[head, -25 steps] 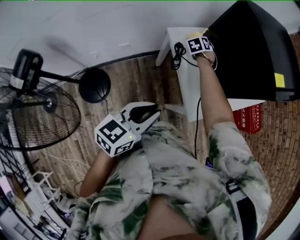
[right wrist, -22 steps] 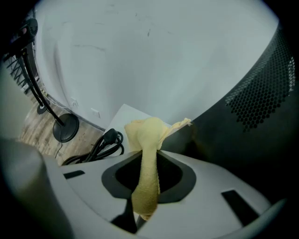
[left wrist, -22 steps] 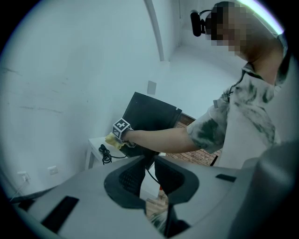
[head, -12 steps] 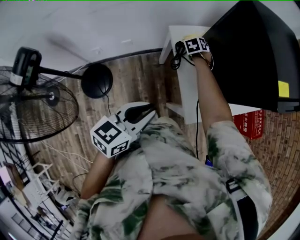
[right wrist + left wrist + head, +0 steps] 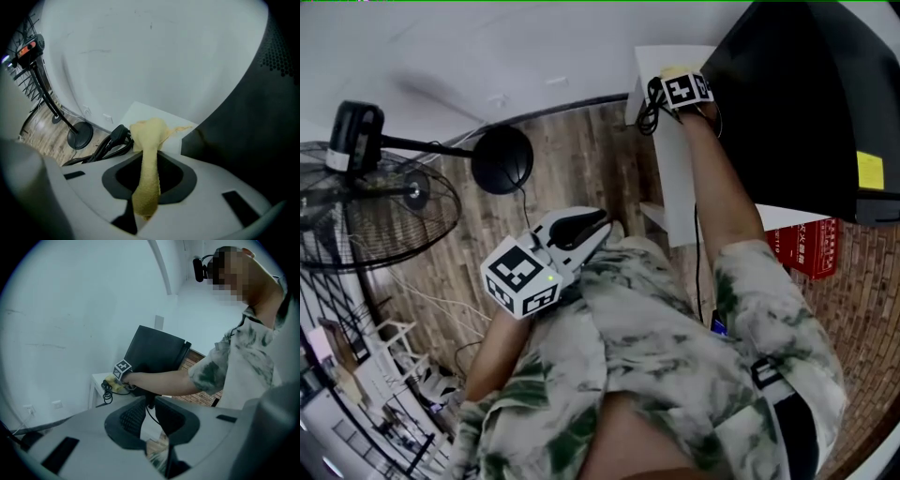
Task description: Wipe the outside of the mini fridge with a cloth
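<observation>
Nearest, against a green-and-white shirt point(image 5: 675, 356): left gripper point(image 5: 602, 225), held at chest level. Jaws apart, nothing between them. Aimed toward the table and fridge, with the other arm crossing its view.

Further out, right arm point(image 5: 722, 187) stretched straight over a small white table point(image 5: 675, 178). At its end, right gripper point(image 5: 680, 82), jaws clamped on a yellow cloth point(image 5: 146, 164). Cloth pinched into a narrow strip between the pads, then bunched in a lump past the tips, low over the table top. Lump just beside a lower corner of the black fridge point(image 5: 243, 122); whether touching it, impossible to tell.

Left of the cloth, on the same table top, a coiled black cable point(image 5: 110, 140), close to the gripper.

Fridge standing on the table to the right of the gripper, dark and boxy, with a yellow sticker point(image 5: 868, 171) near the head view's right edge. Lower down beside the table, a red box point(image 5: 811, 246).

Farther left, on the wood floor point(image 5: 572, 159), a standing fan point(image 5: 366, 216) with a round black base point(image 5: 502, 159).

Beyond everything, a plain white wall point(image 5: 487, 47).
</observation>
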Demonstrator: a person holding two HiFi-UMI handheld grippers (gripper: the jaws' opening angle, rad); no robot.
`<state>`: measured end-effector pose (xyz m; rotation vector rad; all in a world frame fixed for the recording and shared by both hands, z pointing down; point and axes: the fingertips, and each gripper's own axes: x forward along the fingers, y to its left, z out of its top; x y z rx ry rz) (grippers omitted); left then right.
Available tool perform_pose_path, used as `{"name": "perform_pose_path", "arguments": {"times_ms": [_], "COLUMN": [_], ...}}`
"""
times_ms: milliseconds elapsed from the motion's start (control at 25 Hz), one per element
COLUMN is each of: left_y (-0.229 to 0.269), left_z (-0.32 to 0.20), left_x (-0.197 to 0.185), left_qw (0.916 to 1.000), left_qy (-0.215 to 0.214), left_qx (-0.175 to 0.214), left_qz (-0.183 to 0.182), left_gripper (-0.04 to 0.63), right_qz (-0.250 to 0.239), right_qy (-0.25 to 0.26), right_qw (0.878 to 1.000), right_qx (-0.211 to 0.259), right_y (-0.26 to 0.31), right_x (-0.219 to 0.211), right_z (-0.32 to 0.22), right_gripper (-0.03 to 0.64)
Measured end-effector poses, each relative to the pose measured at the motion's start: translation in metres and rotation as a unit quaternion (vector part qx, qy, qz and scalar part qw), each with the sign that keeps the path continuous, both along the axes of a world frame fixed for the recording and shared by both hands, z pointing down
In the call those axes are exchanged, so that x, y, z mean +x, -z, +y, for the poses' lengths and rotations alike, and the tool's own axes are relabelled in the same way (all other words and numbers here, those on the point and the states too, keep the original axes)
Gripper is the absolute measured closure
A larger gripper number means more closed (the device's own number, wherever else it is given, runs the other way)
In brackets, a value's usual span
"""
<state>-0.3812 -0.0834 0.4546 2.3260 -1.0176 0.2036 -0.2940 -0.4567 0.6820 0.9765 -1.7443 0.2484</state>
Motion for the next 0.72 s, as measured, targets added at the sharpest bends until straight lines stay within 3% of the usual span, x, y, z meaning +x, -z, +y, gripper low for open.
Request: {"name": "perform_pose_path", "arguments": {"times_ms": [240,400,720], "left_y": [-0.008,-0.018,-0.024], "left_z": [0.003,0.011,0.04], "left_x": [0.014,0.025,0.056], "left_qw": [0.9996,0.9991,0.9963], "left_qy": [-0.004,-0.025,-0.082], "left_qx": [-0.026,-0.035,-0.02], "left_qz": [0.01,-0.003,-0.018], "left_gripper": [0.523,0.523,0.523], "right_qz": [-0.049,-0.1,-0.166], "right_qy": [-0.001,0.004,0.033], "right_qw": [0.999,0.994,0.983], "right_qx": [0.008,0.042,0.066], "right_y": [0.01,0.033,0.07], "right_x": [-0.004,-0.006,0.003], "right_z": [0.008,0.019,0.097], "right_gripper": [0.531,0.532,0.531]}}
